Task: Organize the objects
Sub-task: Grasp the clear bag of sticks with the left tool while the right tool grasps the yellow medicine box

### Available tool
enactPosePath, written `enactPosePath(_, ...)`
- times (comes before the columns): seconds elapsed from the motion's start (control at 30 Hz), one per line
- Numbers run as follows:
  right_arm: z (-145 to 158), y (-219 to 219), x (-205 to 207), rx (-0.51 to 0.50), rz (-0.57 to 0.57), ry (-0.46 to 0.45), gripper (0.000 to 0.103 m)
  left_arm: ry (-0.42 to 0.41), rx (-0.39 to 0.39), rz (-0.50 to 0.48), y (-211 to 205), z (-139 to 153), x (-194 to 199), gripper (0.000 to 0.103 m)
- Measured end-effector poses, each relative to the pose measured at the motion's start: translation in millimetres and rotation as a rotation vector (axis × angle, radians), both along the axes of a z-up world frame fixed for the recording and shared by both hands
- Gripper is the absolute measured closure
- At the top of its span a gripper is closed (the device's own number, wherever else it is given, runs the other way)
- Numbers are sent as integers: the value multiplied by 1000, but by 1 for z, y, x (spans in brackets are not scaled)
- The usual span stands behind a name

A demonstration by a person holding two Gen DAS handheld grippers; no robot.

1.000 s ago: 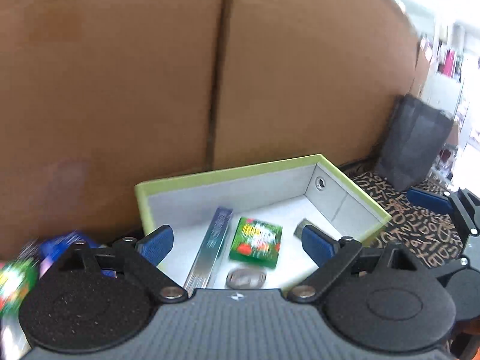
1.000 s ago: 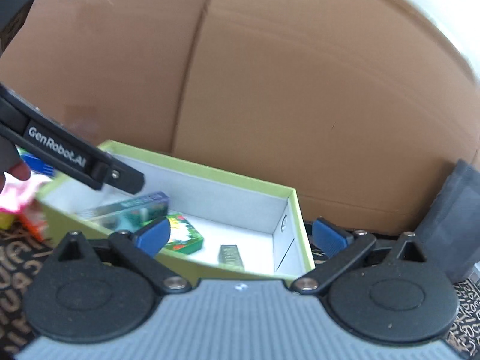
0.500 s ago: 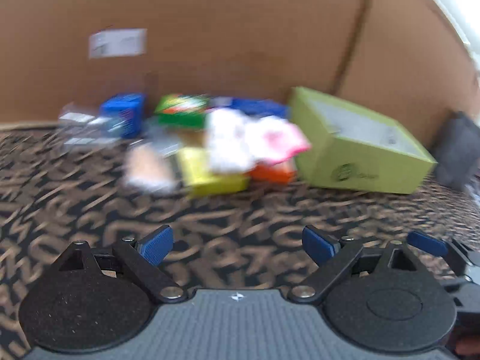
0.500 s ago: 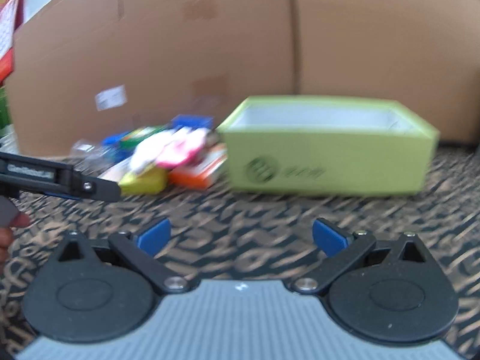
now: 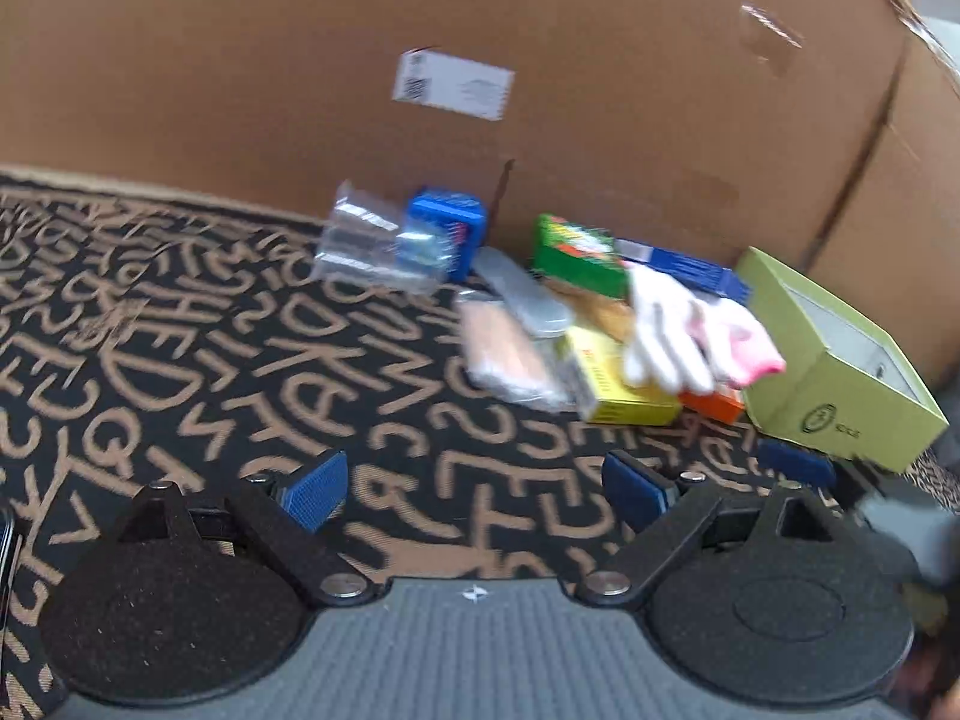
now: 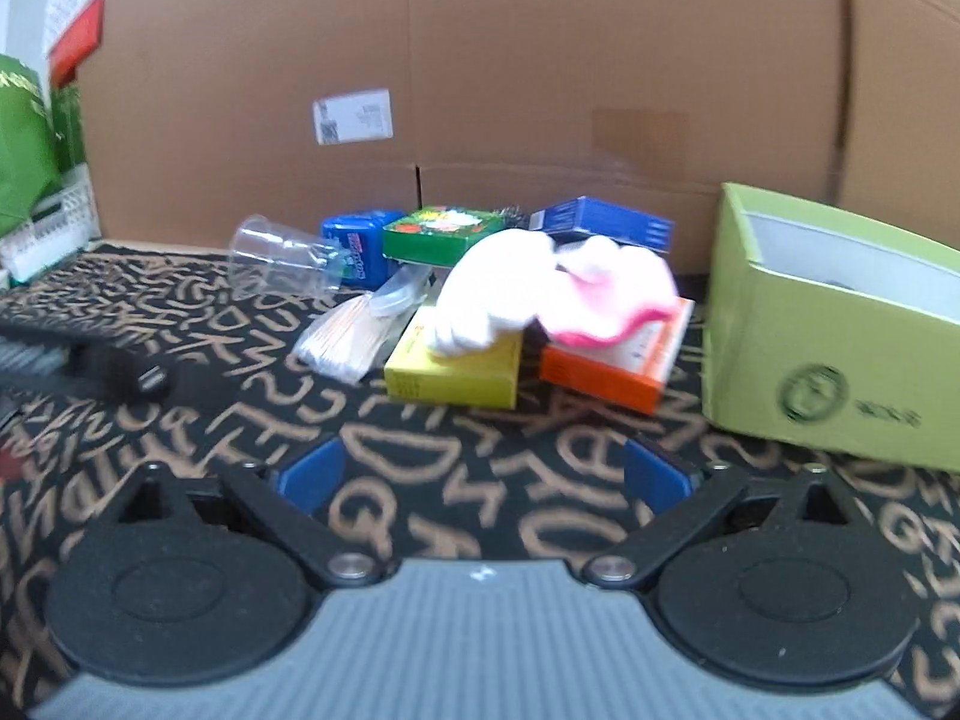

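Partly blurred in both views, so no print legible on any pack. Heaped on patterned cloth (image 6: 180,312), against a cardboard wall (image 6: 540,60), just left of a lime-green open box (image 6: 828,354).

Draped over the heap: white-and-pink glove fabric (image 6: 540,294), hiding the tops of a yellow box (image 6: 456,369) and an orange box (image 6: 612,369); impossible to tell whether one glove or two. Behind the fabric, half covered: a green box (image 6: 444,234) and a dark blue flat box (image 6: 606,225). Further left: a blue tub (image 6: 354,246), seen partly through a clear plastic cup (image 6: 276,261) lying on its side. In front: a bag of thin pale sticks (image 6: 351,339), touching a clear oval case (image 6: 399,294); contents of the case not discernible. Inside of the lime-green open box hidden by its near wall, and its right end cut off by the frame edge.

Counted: four small boxes, one tub, one cup, one bag of sticks, one case, one open box, one white label (image 6: 353,115) on the cardboard.

Left gripper (image 5: 474,489): spread wide, empty, over bare cloth short of the heap. Right gripper (image 6: 480,480): also spread wide, just been narrowing slightly, nothing between the jaws, short of the yellow box.
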State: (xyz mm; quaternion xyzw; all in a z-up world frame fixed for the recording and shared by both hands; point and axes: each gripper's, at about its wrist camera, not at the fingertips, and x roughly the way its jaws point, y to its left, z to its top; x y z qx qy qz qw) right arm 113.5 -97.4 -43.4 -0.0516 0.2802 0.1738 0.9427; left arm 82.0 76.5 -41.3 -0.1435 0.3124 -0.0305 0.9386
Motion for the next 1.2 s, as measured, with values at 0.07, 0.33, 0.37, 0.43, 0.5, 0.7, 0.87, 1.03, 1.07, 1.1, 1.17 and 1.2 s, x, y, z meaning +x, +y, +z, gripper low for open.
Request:
enactPosePath(0.07,-3,14,17,-22,13,1,8,7,-16,15,7,-3,2,8)
enactPosePath(0.33,-8,31,38,-74,5,24,37,2,7,-21,6,0,34,8)
enactPosePath(0.37,-8,28,31,-75,10,24,37,2,25,-31,1,0,44,8)
enactPosePath(0.43,-9,19,12,-73,15,21,37,7,57,-51,-10,-2,64,8)
enactPosePath(0.5,-9,10,-10,-75,5,21,37,22,71,-89,-22,-6,84,9)
enactPosePath(0.7,-5,-12,-58,-50,-6,44,37,7,209,-94,-44,-12,113,37)
enactPosePath(0.87,-2,-20,-78,-18,11,66,37,-4,249,-156,-37,-10,93,73)
enactPosePath(1.03,0,-25,-96,-25,30,71,37,27,216,-213,-23,-5,40,75)
enactPosePath(1.07,0,-26,-98,-26,33,72,37,28,210,-226,-23,-5,26,75)
enactPosePath(1.1,0,-27,-102,-26,36,74,37,32,203,-239,-23,-4,14,75)
enactPosePath(1.17,2,-30,-105,-20,38,81,36,41,182,-247,-24,-4,-5,72)
enactPosePath(1.2,3,-31,-106,-10,37,80,33,45,173,-238,-24,-3,-12,62)
